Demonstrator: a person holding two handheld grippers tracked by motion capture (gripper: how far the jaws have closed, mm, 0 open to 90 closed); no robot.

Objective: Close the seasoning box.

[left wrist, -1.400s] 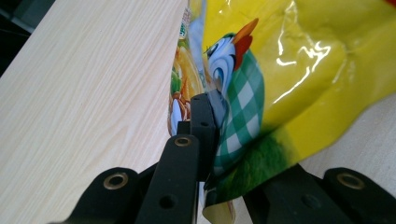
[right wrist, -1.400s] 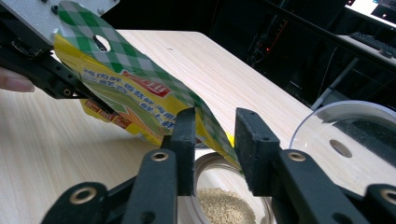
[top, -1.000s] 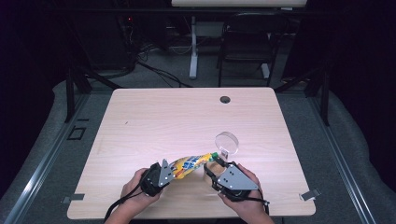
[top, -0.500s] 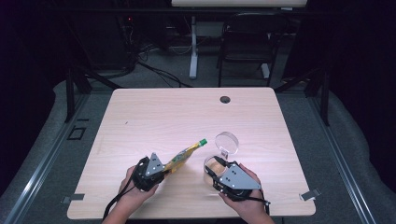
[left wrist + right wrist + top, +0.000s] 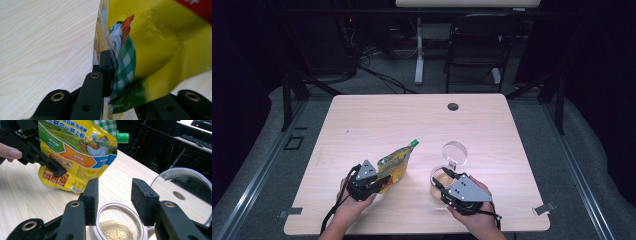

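Observation:
A yellow printed pouch (image 5: pixel 394 162) with a green cap (image 5: pixel 414 144) tilts up over the table, its cap pointing toward the far right. My left gripper (image 5: pixel 382 177) is shut on the pouch's lower end; its jaws have just been opening a little, and one pad (image 5: pixel 106 65) still presses the pouch (image 5: pixel 155 45). My right gripper (image 5: pixel 443 177) is shut on a small glass jar (image 5: pixel 438 176) holding tan granules (image 5: pixel 115 230), its pads either side of the rim (image 5: pixel 117 206). The jar's round clear lid (image 5: pixel 455 152) stands open behind it. The pouch (image 5: pixel 77 157) hangs left of the jar.
The wooden table (image 5: pixel 412 120) has a dark cable hole (image 5: pixel 453 106) near its far edge. Beyond it stand a chair (image 5: pixel 477 45), a white desk leg (image 5: pixel 418 55) and floor cables. Both hands rest near the front edge.
My left hand has drawn the pouch leftward, away from the jar, and the spout now points up and clear of the jar mouth. The right gripper and jar stayed put.

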